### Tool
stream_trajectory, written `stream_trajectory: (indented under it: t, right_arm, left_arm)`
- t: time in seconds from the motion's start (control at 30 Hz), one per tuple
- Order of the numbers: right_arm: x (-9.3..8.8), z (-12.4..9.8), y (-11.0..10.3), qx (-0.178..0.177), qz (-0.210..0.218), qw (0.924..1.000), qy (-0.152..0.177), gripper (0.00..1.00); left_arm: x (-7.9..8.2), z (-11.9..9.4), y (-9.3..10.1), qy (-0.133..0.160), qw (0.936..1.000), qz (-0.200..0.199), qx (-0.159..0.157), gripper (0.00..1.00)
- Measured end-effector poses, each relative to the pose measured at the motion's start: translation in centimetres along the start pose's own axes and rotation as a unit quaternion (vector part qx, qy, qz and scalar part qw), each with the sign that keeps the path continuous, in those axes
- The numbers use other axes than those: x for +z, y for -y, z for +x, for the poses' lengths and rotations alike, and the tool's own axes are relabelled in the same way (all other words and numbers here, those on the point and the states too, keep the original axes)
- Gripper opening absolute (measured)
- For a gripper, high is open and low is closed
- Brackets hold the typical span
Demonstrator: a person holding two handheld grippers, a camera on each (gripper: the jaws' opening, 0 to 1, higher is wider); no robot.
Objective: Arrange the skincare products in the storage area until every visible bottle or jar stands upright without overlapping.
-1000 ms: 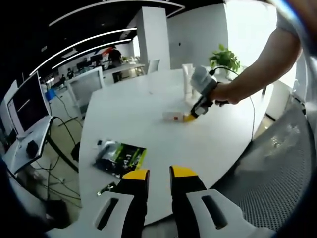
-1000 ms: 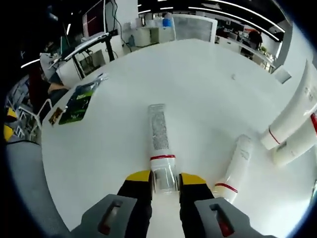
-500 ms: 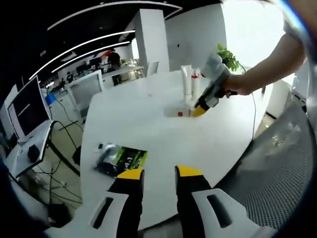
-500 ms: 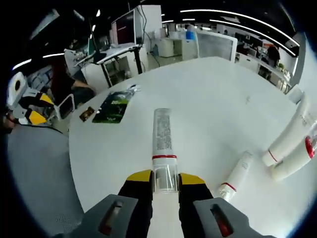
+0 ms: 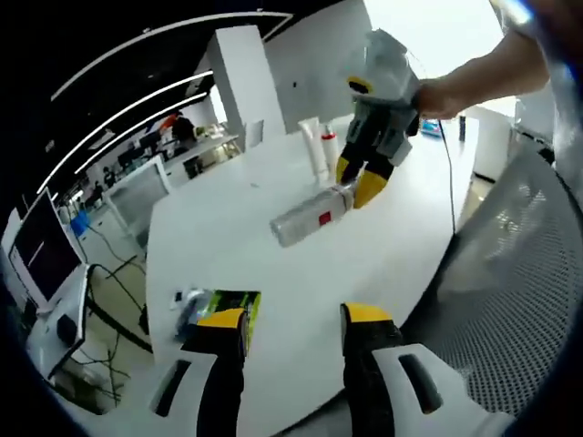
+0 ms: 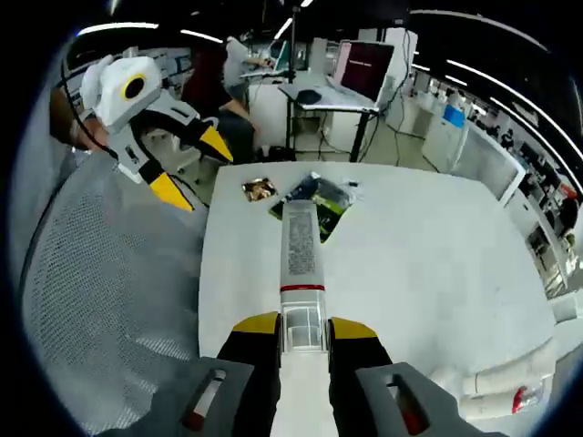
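The right gripper (image 6: 291,326) had its jaws clamped on the capped end of a clear tube (image 6: 298,259) with a red band, held above the white table (image 6: 419,273), its far end pointing to 12 o'clock. In the left gripper view that tube (image 5: 310,217) hung level. The left gripper (image 5: 293,319) stood open, holding nothing. 2 white tubes (image 5: 321,150) stood upright behind; the dark packet (image 5: 219,305) was possibly a sachet, label unreadable.

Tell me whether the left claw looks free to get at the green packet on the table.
Probably yes. The left claw is open and empty, and the green packet lies flat on the white table just ahead of it with nothing between them.
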State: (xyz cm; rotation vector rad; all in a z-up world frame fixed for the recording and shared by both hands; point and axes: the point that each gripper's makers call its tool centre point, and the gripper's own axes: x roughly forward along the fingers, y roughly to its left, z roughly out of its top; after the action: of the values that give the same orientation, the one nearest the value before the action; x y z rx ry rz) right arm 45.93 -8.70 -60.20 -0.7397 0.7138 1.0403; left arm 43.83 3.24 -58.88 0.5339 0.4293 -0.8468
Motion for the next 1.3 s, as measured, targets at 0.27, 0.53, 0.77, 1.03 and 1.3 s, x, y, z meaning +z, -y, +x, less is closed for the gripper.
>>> stream_trajectory:
  t: [0.27,0.53,0.77,1.03,1.3]
  right_arm:
    - [2.2,-0.7,-2.5,0.008,-0.107,0.9941,-0.019,0.11]
    - [4.6,-1.3,-5.0,0.003,-0.232,0.972,-0.034,0.12]
    - [5.9,-1.3,-6.0,0.0,-0.26,0.9648,-0.038,0.12]
    - [6.4,-1.1,-6.5,0.002,-0.272,0.9613,-0.047,0.12]
    - [7.0,-1.1,-6.6,-0.005,-0.285,0.9575,-0.046,0.13]
  left_arm:
    - [0.6,0.3,2.1,-0.001,0.996,0.084,-0.029,0.45]
    - [1.1,0.2,3.1,0.013,0.9927,0.109,-0.049,0.43]
    - [0.5,0.2,3.3,-0.001,0.9897,0.131,-0.057,0.29]
    - [0.8,-0.1,3.4,0.008,0.9903,0.125,-0.061,0.21]
    - [0.2,-0.4,3.4,-0.005,0.991,0.115,-0.068,0.2]
